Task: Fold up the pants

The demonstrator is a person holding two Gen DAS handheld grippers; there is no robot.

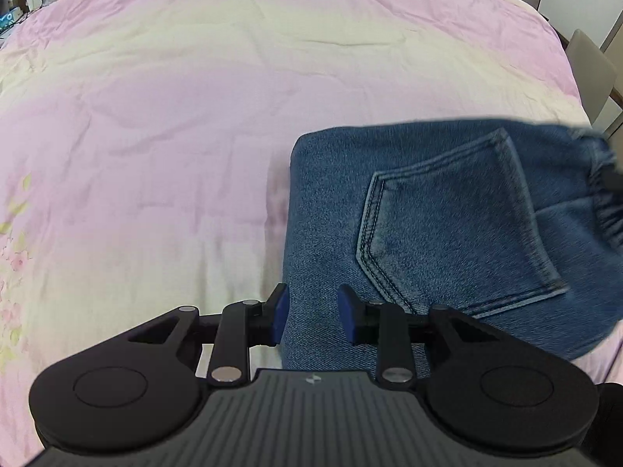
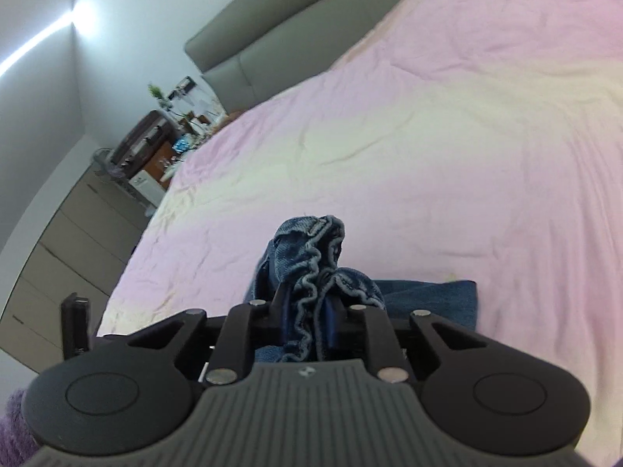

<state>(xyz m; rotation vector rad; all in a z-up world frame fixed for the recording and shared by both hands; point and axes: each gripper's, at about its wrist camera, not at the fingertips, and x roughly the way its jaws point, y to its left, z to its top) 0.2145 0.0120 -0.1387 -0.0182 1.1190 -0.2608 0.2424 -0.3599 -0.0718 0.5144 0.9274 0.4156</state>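
Blue jeans [image 1: 447, 225] lie folded on the pink bedsheet [image 1: 175, 116], back pocket [image 1: 459, 225] facing up, at the right of the left wrist view. My left gripper [image 1: 313, 311] stands open over the near left edge of the jeans. One blue pad [image 1: 281, 311] is at the edge and the other is over the denim, with cloth showing between them. In the right wrist view my right gripper [image 2: 309, 311] is shut on the bunched elastic waistband [image 2: 311, 264], which is raised off the bed. More denim [image 2: 428, 299] lies flat behind it.
A grey padded headboard [image 2: 249, 39] runs along the far end of the bed. A cluttered side table [image 2: 163, 144] and grey drawers [image 2: 70, 241] stand beyond the bed's left side. Grey panels [image 1: 592, 74] stand off its right edge. A purple sleeve [image 2: 11, 428] shows at the bottom left.
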